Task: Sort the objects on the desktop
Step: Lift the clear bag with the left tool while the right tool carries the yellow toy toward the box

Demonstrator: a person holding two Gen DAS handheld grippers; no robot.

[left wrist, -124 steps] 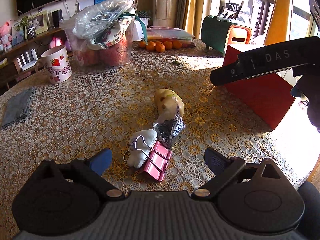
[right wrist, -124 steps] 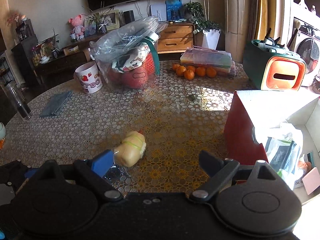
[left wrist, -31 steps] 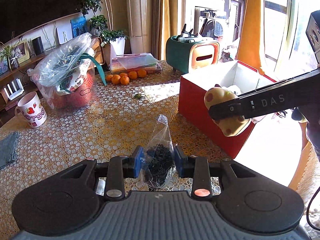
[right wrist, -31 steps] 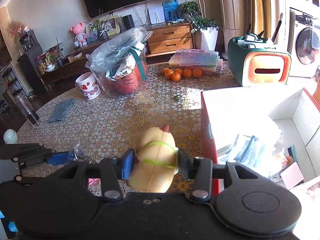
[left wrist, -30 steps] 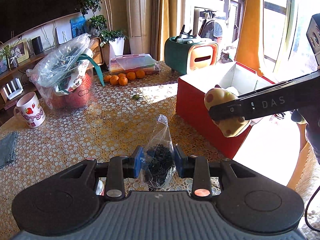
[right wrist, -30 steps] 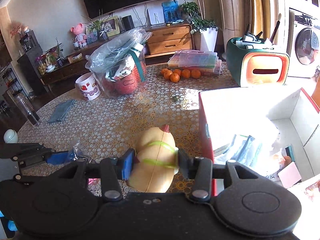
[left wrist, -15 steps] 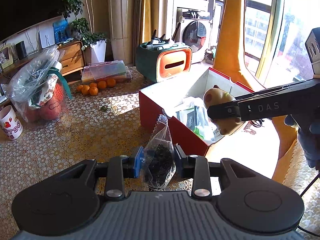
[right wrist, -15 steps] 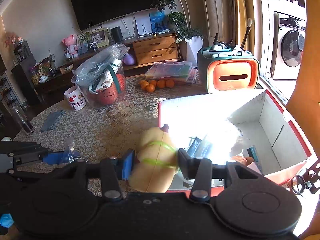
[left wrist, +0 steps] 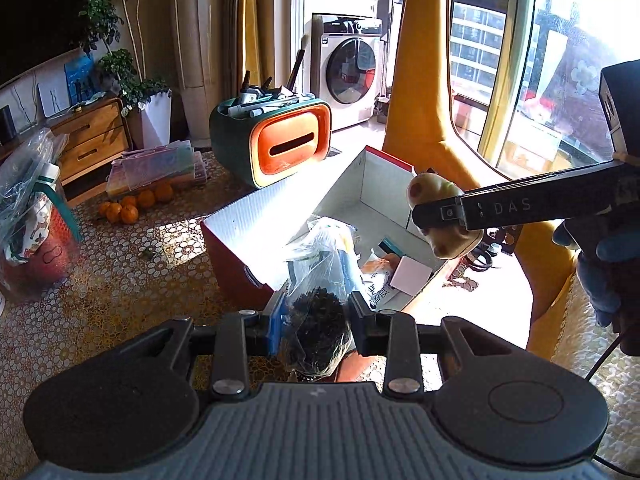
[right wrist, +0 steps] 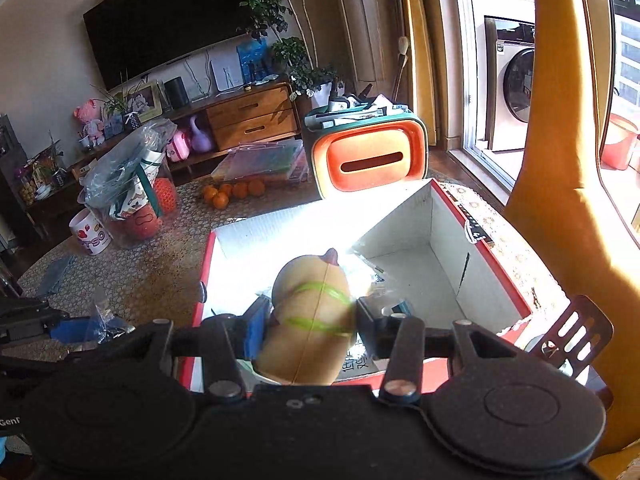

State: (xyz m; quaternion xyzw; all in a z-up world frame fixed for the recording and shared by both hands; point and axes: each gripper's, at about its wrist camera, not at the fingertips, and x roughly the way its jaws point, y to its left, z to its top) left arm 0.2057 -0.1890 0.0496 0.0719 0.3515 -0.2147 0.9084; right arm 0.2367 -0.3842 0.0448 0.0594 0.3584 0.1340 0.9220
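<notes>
My left gripper [left wrist: 316, 322] is shut on a clear plastic bag of small black bits [left wrist: 316, 312], held at the near left side of the open red box [left wrist: 232, 268]. My right gripper [right wrist: 308, 322] is shut on a yellow toy with a green band [right wrist: 308, 316], held above the box [right wrist: 496, 276]. In the left wrist view that toy [left wrist: 438, 216] hangs over the box's right part in the right gripper's fingers [left wrist: 444, 214]. The box holds bags, packets and a pink card [left wrist: 410, 280].
A green and orange tissue holder [left wrist: 280, 144] stands behind the box. Oranges [left wrist: 132, 204], flat plastic cases [left wrist: 160, 168], a bagged jar [right wrist: 132, 188] and a mug [right wrist: 90, 232] sit on the patterned table [left wrist: 120, 280]. A chair back [right wrist: 572, 332] is at the right.
Both grippers have carried their loads to the right, from over the table to over the open red box. Both have stayed shut on their objects.
</notes>
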